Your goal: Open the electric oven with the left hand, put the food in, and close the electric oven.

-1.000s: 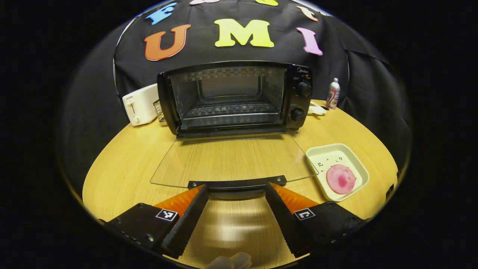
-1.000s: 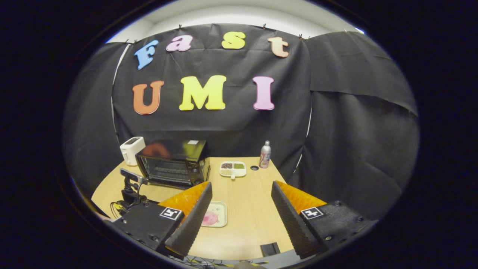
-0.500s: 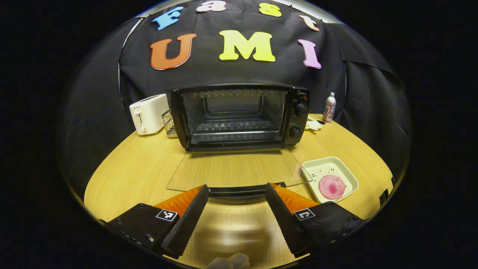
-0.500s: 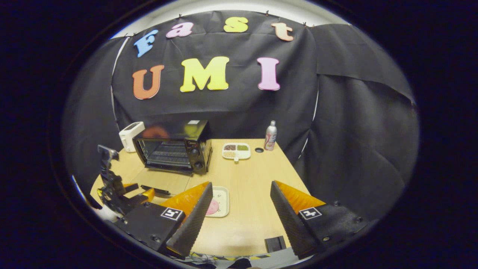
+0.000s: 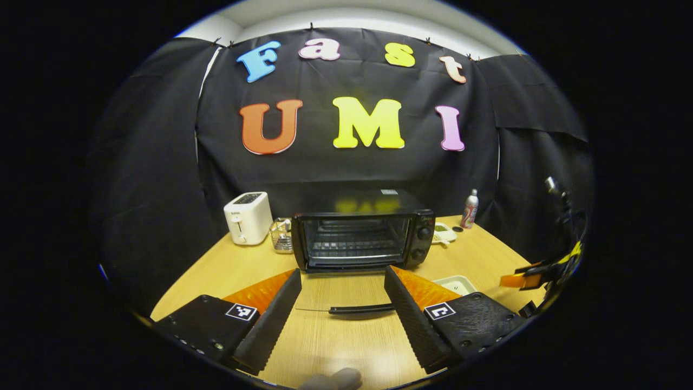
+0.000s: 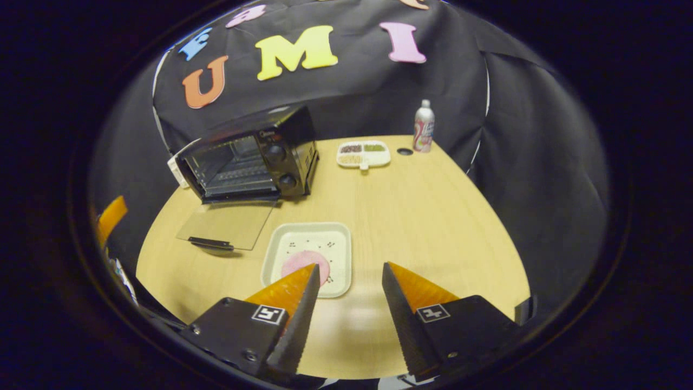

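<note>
Backing off from the lowered oven door (image 5: 360,309), left claw (image 5: 342,303) is spreading empty, while right claw (image 6: 346,295) is hovering spread above the food tray (image 6: 335,244), readying a pickup.

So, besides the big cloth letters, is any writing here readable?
Black electric oven: brand mark above its knobs, too small to read.
White toaster: tiny front mark, unreadable.
Pink-and-white bottle: label blurred.
Left tool, right tool: square black-and-white code markers, no words.
</note>
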The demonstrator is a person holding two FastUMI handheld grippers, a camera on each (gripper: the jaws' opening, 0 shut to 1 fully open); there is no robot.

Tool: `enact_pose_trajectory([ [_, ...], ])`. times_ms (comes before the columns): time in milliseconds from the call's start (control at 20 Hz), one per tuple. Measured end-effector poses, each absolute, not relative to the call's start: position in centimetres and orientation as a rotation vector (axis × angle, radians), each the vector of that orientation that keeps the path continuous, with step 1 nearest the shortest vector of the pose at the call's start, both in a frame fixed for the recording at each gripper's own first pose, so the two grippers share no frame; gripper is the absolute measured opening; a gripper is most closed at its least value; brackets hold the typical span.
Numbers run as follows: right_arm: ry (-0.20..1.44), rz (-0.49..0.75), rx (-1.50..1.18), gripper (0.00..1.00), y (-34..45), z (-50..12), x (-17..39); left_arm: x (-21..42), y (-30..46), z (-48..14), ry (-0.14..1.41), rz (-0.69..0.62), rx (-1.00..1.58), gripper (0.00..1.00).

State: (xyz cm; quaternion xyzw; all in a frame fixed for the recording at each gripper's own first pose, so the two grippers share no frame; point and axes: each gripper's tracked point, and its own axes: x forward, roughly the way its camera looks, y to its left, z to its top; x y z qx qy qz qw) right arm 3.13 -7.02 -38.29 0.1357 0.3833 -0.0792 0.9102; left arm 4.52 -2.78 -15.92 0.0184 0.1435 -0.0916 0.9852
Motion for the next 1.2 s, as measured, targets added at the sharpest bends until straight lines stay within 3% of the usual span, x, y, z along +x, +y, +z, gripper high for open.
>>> enact_pose_trajectory([
  [50, 0.811, -0.146, 0.311, 0.62, -6.8, -39.4, 3.9, 4.2, -2.6, -14.6, 0.272, -0.167, 0.030, 0.97],
  [300, 0.915, -0.085, 0.355, 0.54, -7.2, -44.0, 8.0, 2.6, -2.6, -10.7, 0.236, -0.071, 0.015, 0.96],
  [400, 0.986, -0.068, 0.360, 0.46, -7.2, -45.6, 8.8, 2.3, -2.6, -9.8, 0.227, -0.032, 0.016, 0.96],
  [450, 1.019, -0.051, 0.370, 0.39, -6.9, -46.0, 9.1, 2.2, -2.7, -9.6, 0.227, -0.013, 0.017, 0.96],
  [600, 1.116, -0.038, 0.315, 0.27, -7.1, -46.5, 9.4, 1.7, -2.6, -9.5, 0.233, 0.053, 0.013, 0.96],
  [700, 1.171, -0.057, 0.293, 0.13, -7.3, -46.4, 9.4, 1.4, -2.7, -9.4, 0.227, 0.091, 0.002, 0.96],
  [750, 1.205, -0.056, 0.295, 0.14, -7.4, -46.4, 9.5, 1.2, -2.6, -9.2, 0.224, 0.112, 0.000, 0.96],
  [1050, 1.311, 0.007, 0.396, 0.02, -7.7, -46.4, 9.8, 0.0, -2.3, -9.2, 0.207, 0.211, 0.000, 0.96],
  [1200, 1.321, 0.070, 0.487, 0.04, -7.7, -46.3, 9.8, -0.3, -2.3, -9.3, 0.207, 0.232, -0.005, 0.96],
])
